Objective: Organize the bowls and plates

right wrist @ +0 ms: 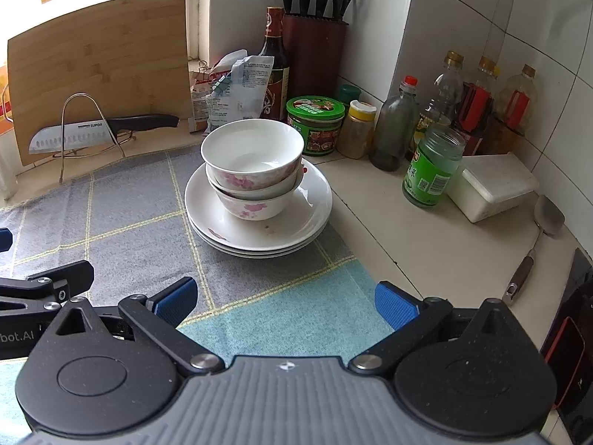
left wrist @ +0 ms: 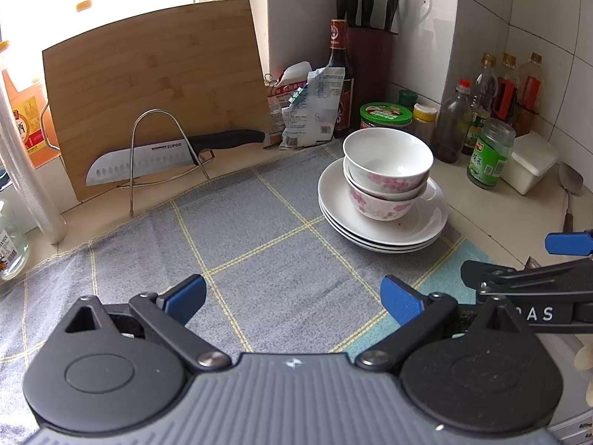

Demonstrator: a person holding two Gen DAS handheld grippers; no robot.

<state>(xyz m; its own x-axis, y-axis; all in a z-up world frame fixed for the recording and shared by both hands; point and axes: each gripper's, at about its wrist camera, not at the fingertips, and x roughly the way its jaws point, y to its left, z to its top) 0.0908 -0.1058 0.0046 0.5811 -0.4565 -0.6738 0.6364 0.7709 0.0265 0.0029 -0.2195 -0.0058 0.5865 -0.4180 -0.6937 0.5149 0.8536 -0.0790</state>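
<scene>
Two white bowls with pink flowers (left wrist: 387, 170) (right wrist: 254, 167) sit nested on a stack of three white plates (left wrist: 426, 222) (right wrist: 307, 207), at the far right corner of a grey checked cloth (left wrist: 241, 259) (right wrist: 129, 222). My left gripper (left wrist: 292, 298) is open and empty, low over the cloth, well short and left of the stack. My right gripper (right wrist: 285, 302) is open and empty, in front of the stack over the cloth's light blue part. Each gripper shows at the edge of the other's view.
A bamboo cutting board (left wrist: 148, 85) and a knife on a wire rack (left wrist: 166, 155) stand at the back left. Sauce bottles, jars (right wrist: 431, 167), a knife block (right wrist: 315, 48) and a white box (right wrist: 493, 185) crowd the back and right. A spatula (right wrist: 537, 237) lies right.
</scene>
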